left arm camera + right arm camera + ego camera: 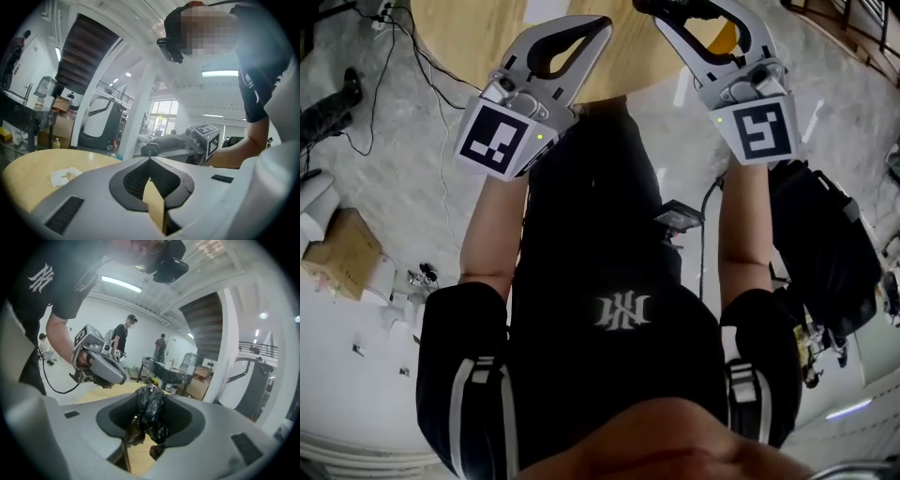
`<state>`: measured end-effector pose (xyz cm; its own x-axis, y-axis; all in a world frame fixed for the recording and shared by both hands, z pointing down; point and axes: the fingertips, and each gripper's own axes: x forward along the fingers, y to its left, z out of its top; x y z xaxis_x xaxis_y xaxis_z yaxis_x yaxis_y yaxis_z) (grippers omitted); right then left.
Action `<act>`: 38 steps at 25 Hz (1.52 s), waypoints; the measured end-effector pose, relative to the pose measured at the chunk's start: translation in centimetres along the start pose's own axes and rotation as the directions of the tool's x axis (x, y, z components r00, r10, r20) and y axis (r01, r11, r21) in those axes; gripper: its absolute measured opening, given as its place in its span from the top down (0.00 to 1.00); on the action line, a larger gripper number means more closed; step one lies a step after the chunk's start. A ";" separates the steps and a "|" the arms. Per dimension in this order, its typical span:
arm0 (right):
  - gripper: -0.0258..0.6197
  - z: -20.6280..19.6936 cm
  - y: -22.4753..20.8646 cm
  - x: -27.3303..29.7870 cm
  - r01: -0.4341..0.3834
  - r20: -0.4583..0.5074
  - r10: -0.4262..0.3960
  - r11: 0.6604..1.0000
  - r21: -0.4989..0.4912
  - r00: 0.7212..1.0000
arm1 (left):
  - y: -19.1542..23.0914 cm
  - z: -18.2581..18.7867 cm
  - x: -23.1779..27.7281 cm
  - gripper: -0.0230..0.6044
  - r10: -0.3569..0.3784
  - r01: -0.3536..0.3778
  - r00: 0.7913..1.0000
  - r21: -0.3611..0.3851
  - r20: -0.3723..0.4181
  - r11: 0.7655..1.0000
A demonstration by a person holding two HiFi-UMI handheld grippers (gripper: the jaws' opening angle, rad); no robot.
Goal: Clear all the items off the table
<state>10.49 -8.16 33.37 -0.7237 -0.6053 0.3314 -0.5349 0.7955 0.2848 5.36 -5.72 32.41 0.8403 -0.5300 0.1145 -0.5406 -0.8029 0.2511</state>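
My right gripper is shut on a crumpled black plastic bag, which bulges up between the jaws and hangs down below them. In the head view the right gripper reaches over the edge of the round wooden table, and the bag is hidden there. Beside it, my left gripper is shut with nothing in it. The left gripper view shows the closed left gripper above the tabletop. A crumpled white tissue lies on the table to its left.
A cardboard box and cables lie on the marble floor at the left. At the right sits a black bag. People stand far back in the room, by desks and boxes.
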 end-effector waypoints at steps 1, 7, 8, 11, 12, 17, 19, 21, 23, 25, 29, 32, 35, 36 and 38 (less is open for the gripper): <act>0.68 0.5 0.2 -0.7 0.027 0.002 -0.027 1.000 0.002 1.000 | -0.5 0.1 -0.1 0.95 -0.023 0.023 1.000 0.009 -0.013 1.000; 0.68 3.1 -0.1 -8.1 0.180 0.024 -0.181 0.983 0.036 0.983 | -6.4 1.2 1.0 0.95 -0.133 0.135 0.990 0.043 -0.043 0.990; 0.68 2.9 -0.3 -9.8 0.206 0.020 -0.207 0.978 0.043 0.978 | -7.9 1.0 1.5 0.95 -0.157 0.158 0.987 0.036 -0.043 0.987; 0.68 1.2 -0.9 -14.9 0.285 -0.011 -0.285 0.956 0.069 0.959 | -12.5 -0.4 3.8 0.95 -0.241 0.242 0.969 0.002 -0.047 0.970; 0.68 0.4 -1.1 -16.2 0.303 -0.016 -0.302 0.950 0.082 0.953 | -13.7 -1.2 4.6 0.95 -0.260 0.260 0.964 -0.003 -0.051 0.966; 0.68 -5.5 -2.3 -22.1 0.355 -0.031 -0.354 0.923 0.147 0.935 | -19.5 -6.1 8.9 0.95 -0.307 0.306 0.948 -0.026 -0.089 0.952; 0.68 -8.4 -2.6 -23.4 0.351 -0.042 -0.349 0.923 0.156 0.936 | -21.0 -8.4 10.6 0.95 -0.311 0.310 0.945 -0.027 -0.105 0.950; 0.68 -11.2 -2.9 -23.2 0.346 -0.031 -0.345 0.924 0.163 0.938 | -21.5 -11.0 12.0 0.95 -0.305 0.306 0.945 -0.015 -0.115 0.952; 0.68 -14.7 -3.2 -23.1 0.346 -0.016 -0.348 0.922 0.173 0.937 | -22.0 -14.0 13.8 0.95 -0.280 0.282 0.951 0.001 -0.134 0.959; 0.68 -19.0 -3.4 -23.9 0.338 -0.014 -0.342 0.922 0.190 0.940 | -22.9 -17.3 15.8 0.95 -0.241 0.246 0.958 0.010 -0.156 0.969; 0.68 -25.9 -2.6 -23.3 0.264 -0.020 -0.266 0.938 0.223 0.964 | -22.7 -22.6 18.5 0.95 -0.160 0.167 0.970 0.023 -0.180 0.986; 0.68 -28.7 -2.5 -20.9 0.247 -0.020 -0.250 0.939 0.241 0.968 | -20.2 -24.7 19.6 0.95 -0.129 0.139 0.977 0.047 -0.172 0.989; 0.68 -31.8 -2.2 -18.6 0.236 -0.018 -0.239 0.938 0.253 0.971 | -18.1 -26.9 20.5 0.95 -0.107 0.119 0.980 0.060 -0.169 0.991; 0.68 -33.1 -1.8 -18.2 0.228 -0.021 -0.230 0.940 0.254 0.973 | -17.8 -28.0 20.8 0.95 -0.101 0.114 0.980 0.062 -0.172 0.992; 0.68 -35.9 -1.1 -17.4 0.213 -0.031 -0.212 0.943 0.256 0.977 | -17.4 -30.3 21.4 0.95 -0.093 0.107 0.979 0.067 -0.180 0.992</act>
<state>39.33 0.46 59.60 -0.5799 -0.7608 0.2914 -0.7702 0.6286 0.1084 34.01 5.18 59.58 0.8805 -0.3950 0.2621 -0.4495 -0.8712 0.1972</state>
